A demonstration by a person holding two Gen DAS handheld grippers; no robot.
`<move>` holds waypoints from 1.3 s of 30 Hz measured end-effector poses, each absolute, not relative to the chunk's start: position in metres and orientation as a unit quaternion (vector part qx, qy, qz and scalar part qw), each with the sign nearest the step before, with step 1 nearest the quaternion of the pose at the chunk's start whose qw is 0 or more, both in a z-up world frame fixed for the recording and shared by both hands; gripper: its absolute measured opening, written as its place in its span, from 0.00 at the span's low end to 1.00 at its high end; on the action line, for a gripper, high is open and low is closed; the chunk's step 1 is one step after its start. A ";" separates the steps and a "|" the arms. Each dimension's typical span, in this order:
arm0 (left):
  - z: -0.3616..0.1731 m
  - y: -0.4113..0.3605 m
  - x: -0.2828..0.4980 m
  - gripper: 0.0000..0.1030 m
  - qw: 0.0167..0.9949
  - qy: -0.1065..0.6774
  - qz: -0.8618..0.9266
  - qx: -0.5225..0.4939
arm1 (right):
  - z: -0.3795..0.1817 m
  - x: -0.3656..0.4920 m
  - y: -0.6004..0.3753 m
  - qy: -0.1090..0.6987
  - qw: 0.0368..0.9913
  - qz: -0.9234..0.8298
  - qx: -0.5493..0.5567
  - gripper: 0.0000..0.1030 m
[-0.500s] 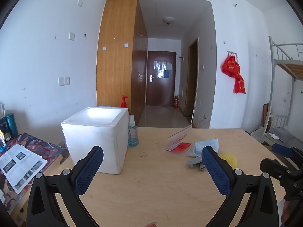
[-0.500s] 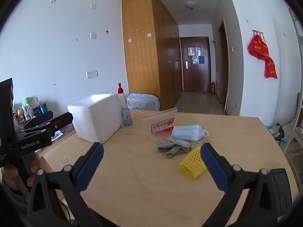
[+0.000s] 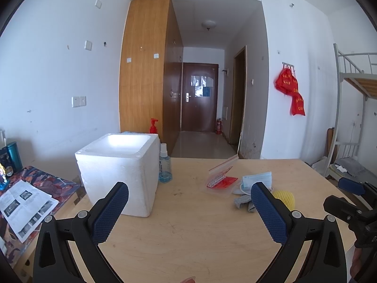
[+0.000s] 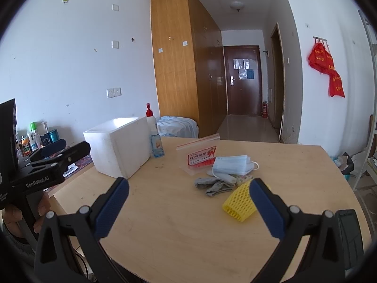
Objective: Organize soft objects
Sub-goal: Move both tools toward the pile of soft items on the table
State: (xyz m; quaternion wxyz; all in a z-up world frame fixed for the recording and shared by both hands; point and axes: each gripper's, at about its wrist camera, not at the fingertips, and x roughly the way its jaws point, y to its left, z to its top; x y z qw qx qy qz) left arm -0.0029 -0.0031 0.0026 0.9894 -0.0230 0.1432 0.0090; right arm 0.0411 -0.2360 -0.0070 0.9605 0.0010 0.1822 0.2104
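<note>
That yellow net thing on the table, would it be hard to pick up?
Probably not. The yellow foam net looks like open mesh, so likely very light and squashy. It lies on its side as a tube, so a push might roll it.

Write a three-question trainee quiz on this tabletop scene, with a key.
1. True or false: the right tool is clamped on the yellow foam net.
2. Which lies on top of the zip bag's near corner? A) grey sock B) stack of face masks C) blue bottle
3. Fill in: the white foam box stands with its top ____.

Key
1. False; both the right tool and the left tool are open and hold nothing.
2. B, the stack of face masks; the grey sock lies nearer the camera, the blue bottle beside the box.
3. Open.
</note>
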 end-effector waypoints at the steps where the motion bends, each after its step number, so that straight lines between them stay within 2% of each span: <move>1: 0.003 -0.003 -0.003 1.00 0.989 0.143 0.010 -0.023 | -0.007 0.041 -0.235 0.182 0.960 0.210 0.000 1.00; 39: 0.001 0.007 0.000 1.00 0.990 0.135 0.001 -0.045 | -0.004 0.040 -0.236 0.178 0.960 0.215 0.002 1.00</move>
